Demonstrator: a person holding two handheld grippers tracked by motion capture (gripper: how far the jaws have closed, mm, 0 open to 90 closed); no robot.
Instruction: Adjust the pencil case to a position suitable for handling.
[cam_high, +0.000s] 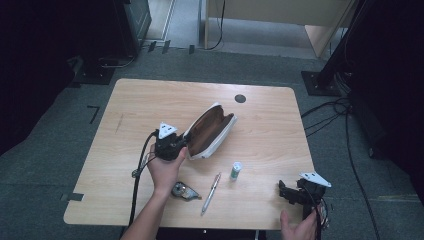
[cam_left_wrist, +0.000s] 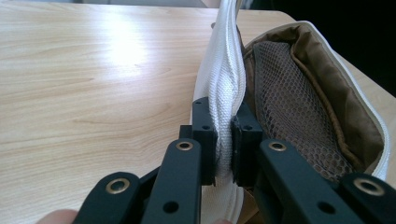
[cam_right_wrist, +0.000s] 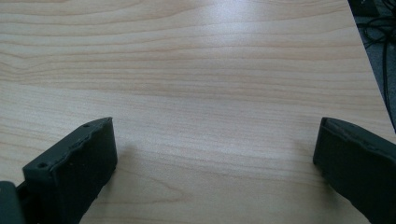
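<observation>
Pouch sits mid-frame in the high view, on the table. Its long axis runs diagonally, from lower left up to upper right. Unzipped mouth faces up and stands open. Shell is white woven fabric with a ribbed zipper band along the rim; lining is brown cloth with a brown hex-mesh pocket inside. Shape is an elongated oval, soft-sided, with the walls bowed outward.

Left gripper is clamped on the pouch's lower-left end. In the left gripper view both black pads pinch the white wall and zipper edge, one pad outside and one inside the mouth.

Right gripper is at lower right of the high view, near the table's front edge and well apart from the pouch. Its jaws stand wide with bare wood-grain laminate between them.

Front of the table, left to right: a small roundish dispenser, probably correction tape, hard to tell at this size; a slim pen lying near-vertical in frame; a small white tube with a green band. Dark round grommet sits near the far edge.
</observation>
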